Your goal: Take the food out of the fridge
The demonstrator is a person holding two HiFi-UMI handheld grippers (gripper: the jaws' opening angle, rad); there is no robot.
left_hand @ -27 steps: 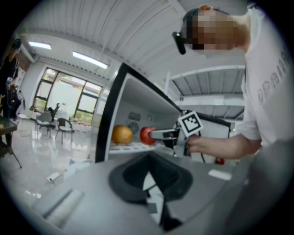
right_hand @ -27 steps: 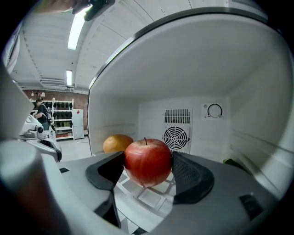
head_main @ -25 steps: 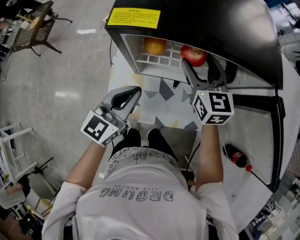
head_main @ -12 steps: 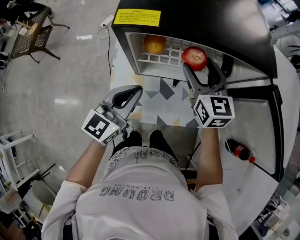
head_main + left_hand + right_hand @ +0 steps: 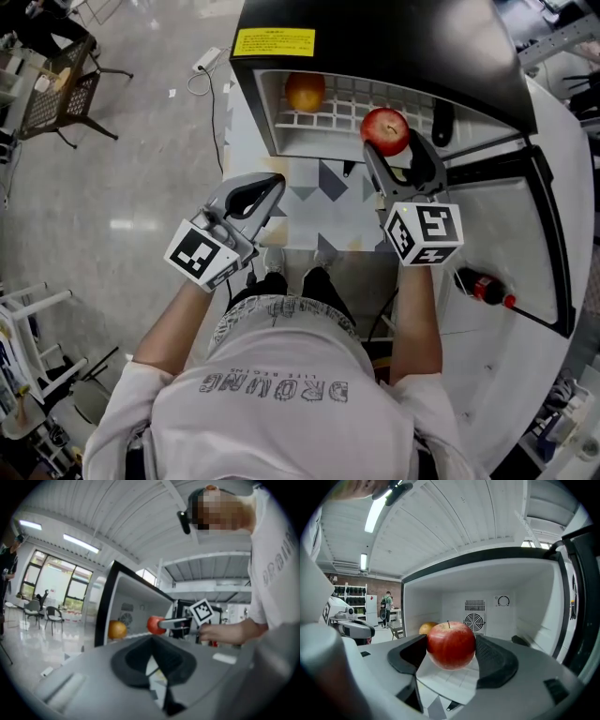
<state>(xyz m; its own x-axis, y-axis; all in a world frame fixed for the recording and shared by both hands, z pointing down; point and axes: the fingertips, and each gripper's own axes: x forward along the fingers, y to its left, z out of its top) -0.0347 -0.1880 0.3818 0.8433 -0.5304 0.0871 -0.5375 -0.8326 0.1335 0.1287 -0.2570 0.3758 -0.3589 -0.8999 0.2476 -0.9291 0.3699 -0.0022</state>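
A small black fridge (image 5: 375, 37) stands open in front of me. My right gripper (image 5: 389, 142) is shut on a red apple (image 5: 385, 129) at the front edge of the white wire shelf (image 5: 323, 120). The right gripper view shows the apple (image 5: 451, 645) clamped between the two dark pads (image 5: 494, 660). An orange (image 5: 305, 91) sits on the shelf's left side, and behind the apple it shows as an orange (image 5: 425, 628) in the right gripper view. My left gripper (image 5: 274, 183) hangs shut and empty, low and to the left, outside the fridge.
The fridge door (image 5: 539, 187) stands open at the right, with a dark red-capped bottle (image 5: 483, 288) at its white inner side. A patterned mat (image 5: 323, 202) lies below the opening. A chair (image 5: 66, 89) and a cable (image 5: 208, 75) are on the floor at the left.
My right gripper has drawn the apple back from deeper over the shelf to the fridge's front edge. The left gripper has stayed in place.
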